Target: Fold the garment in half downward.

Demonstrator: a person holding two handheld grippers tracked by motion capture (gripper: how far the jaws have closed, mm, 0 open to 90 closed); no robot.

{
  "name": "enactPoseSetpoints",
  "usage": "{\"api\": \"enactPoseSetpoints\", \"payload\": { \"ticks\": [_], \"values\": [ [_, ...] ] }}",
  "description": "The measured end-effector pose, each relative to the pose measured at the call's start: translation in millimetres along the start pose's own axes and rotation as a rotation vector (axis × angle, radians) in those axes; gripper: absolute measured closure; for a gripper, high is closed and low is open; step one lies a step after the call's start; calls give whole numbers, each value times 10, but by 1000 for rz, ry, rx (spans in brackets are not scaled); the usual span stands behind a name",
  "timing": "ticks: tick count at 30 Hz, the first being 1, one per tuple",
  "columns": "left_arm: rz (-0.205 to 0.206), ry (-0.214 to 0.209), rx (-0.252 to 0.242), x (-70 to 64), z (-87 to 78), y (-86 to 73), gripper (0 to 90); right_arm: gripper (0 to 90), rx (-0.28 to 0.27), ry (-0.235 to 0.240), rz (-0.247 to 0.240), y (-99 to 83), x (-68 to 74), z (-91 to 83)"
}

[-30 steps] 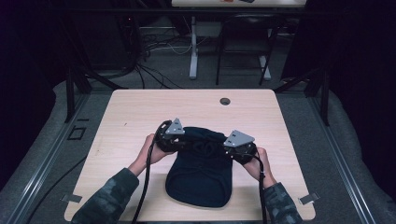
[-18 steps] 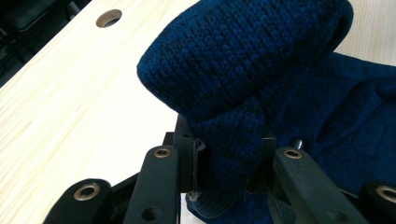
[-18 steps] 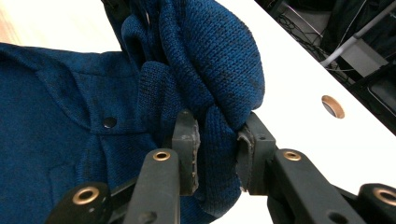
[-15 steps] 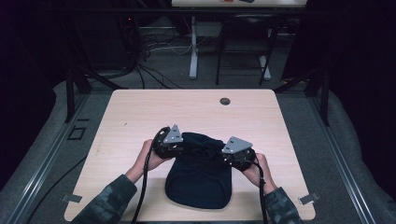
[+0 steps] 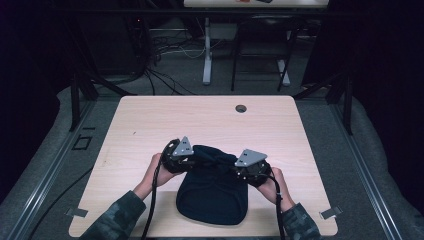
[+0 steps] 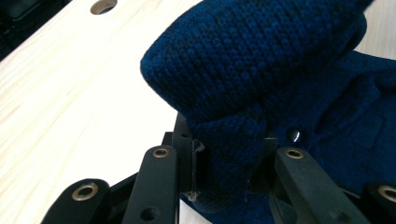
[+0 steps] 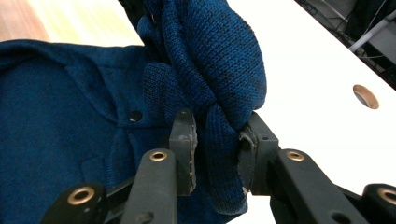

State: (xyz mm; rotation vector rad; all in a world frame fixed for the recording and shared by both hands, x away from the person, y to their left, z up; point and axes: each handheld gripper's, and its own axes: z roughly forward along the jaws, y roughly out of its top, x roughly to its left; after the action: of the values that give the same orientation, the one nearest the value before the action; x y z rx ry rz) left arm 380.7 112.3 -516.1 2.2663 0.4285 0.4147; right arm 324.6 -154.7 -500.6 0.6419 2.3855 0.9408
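Both grippers have been drawn back toward the near edge of the table (image 5: 150, 120) since 1.0 s ago, and the far end of the navy knit sweater (image 5: 212, 192) has been pulled back w/ them, so it is now bunched up between them.

L gripper (image 5: 181, 155) is seen at the sweater's far-left corner, held by a hand (image 5: 150, 172); its jaws are clamped on a thick fold of knit. In the left gripper view the fold (image 6: 229, 154) is pinched between the two black jaws, w/ a rounded roll of fabric raised above them. A small dark button (image 6: 293, 135) is seen on the flat part beyond.

R gripper (image 5: 248, 167) is seen at the far-right corner, its jaws likewise clamped on fabric; in the right gripper view a bunched fold (image 7: 217, 140) is squeezed between the pads. A button (image 7: 135, 115) is visible on the flat fabric to the left.

Sweater body lies flat on the table's near half, approx. centred between left and right edges, its rounded end close to the near edge. A cable hole (image 5: 241, 108) is set near the far edge, well apart from the sweater.
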Motion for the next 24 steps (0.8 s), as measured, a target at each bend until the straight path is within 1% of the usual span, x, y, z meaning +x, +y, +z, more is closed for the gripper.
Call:
{"api": "enactPoseSetpoints", "payload": {
  "ticks": [7, 11, 14, 17, 19, 20, 21, 24],
  "values": [
    [4, 0, -4, -43, -9, -34, 700, 688, 10, 15, 20, -15, 37, -7],
    [2, -12, -9, -68, -8, -68, 697, 684, 19, 35, 37, -36, 48, -5],
    [-6, -17, -15, -99, -2, -100, 699, 684, 23, 37, 46, -50, 69, -5],
    [-5, -21, -9, -137, 2, -132, 700, 685, 30, 47, 44, -71, 85, 6],
    [-10, -21, -11, -165, 13, -157, 702, 688, 38, 37, 39, -89, 96, 17],
    [-8, -23, -4, -176, 20, -167, 703, 689, 40, 37, 40, -99, 97, 33],
    [-12, -20, -3, -192, 35, -182, 704, 690, 45, 35, 35, -106, 89, 48],
    [-22, -24, 2, -214, 71, -209, 703, 691, 56, 26, 42, -128, 53, 102]
  ]
}}
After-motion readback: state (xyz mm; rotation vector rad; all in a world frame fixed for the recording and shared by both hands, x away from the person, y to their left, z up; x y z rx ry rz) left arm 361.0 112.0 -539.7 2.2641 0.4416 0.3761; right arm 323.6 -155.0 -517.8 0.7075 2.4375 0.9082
